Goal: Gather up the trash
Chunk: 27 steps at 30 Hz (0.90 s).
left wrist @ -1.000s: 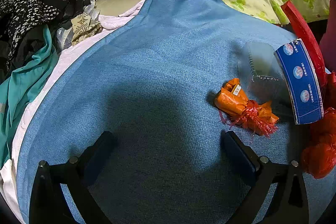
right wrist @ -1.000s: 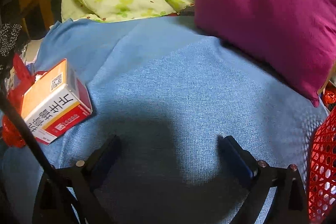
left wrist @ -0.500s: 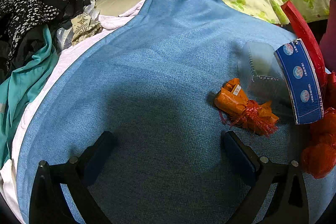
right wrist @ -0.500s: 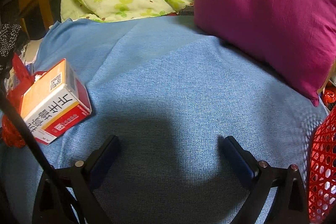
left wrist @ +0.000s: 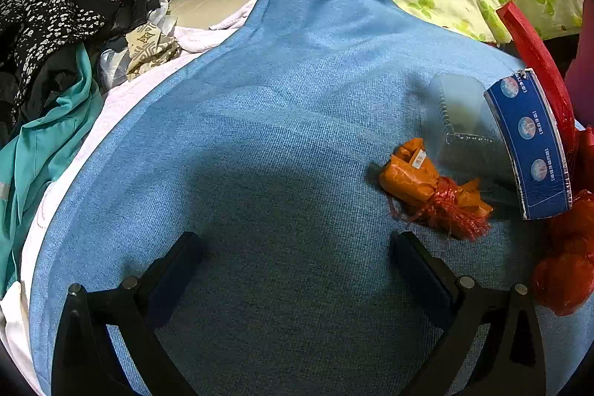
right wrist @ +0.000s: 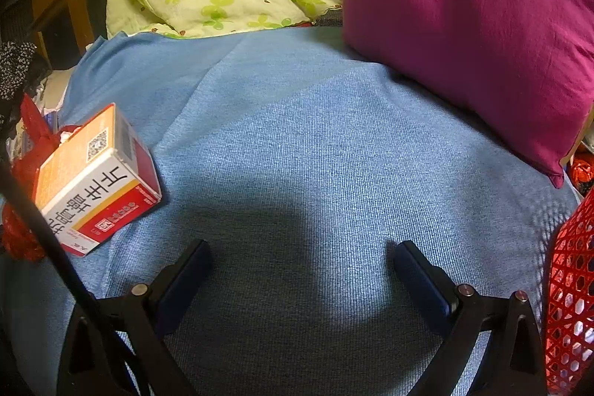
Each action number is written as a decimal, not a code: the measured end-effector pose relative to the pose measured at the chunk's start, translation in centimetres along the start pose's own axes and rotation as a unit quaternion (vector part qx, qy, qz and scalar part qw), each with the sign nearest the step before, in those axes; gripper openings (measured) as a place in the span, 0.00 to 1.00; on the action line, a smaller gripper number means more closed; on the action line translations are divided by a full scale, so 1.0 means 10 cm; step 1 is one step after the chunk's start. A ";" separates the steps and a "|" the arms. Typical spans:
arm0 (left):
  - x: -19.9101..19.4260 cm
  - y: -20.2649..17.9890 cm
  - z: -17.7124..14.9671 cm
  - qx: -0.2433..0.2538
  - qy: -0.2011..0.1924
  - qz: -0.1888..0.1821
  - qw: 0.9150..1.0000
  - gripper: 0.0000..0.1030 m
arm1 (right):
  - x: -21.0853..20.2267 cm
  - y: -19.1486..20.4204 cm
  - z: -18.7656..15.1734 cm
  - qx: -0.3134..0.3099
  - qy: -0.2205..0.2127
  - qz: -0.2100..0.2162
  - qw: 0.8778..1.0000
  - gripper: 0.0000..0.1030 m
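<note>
Left gripper (left wrist: 297, 255) released above blue knit blanket (left wrist: 278, 99), crumpled orange wrapper with red netting (left wrist: 430, 186) at 2 o'clock, right gripper (right wrist: 300, 258) released, red-and-white carton (right wrist: 96, 180) at 10 o'clock.

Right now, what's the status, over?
Left gripper open, empty, over blue blanket. Right gripper open, empty. Orange wrapper lies ahead-right of left fingers; medicine box left of right fingers. Nothing blocking either.

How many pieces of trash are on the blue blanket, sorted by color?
Orange wrapper: 1
Blue-labelled clear box: 1
Red net bag: 1
Orange, white and red carton: 1
Total: 4
</note>
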State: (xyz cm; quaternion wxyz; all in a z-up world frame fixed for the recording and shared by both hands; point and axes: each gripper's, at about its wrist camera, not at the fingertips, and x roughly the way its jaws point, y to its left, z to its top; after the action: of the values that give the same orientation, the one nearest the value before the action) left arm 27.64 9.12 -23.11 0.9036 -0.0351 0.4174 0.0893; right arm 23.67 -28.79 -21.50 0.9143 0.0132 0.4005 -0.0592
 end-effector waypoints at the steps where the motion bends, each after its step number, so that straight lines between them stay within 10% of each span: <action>1: 0.00 0.00 0.00 0.000 0.000 0.000 1.000 1.00 | 0.00 0.00 0.00 0.001 0.000 0.001 1.000 0.98; 27: 0.01 0.01 0.00 0.000 0.000 -0.001 1.000 1.00 | 0.00 -0.01 -0.01 -0.001 -0.001 0.001 1.000 0.99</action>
State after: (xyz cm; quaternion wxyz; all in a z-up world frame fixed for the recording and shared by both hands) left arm 27.66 9.18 -23.14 0.9038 -0.0352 0.4174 0.0882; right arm 23.61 -28.87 -21.55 0.9147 0.0131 0.3997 -0.0579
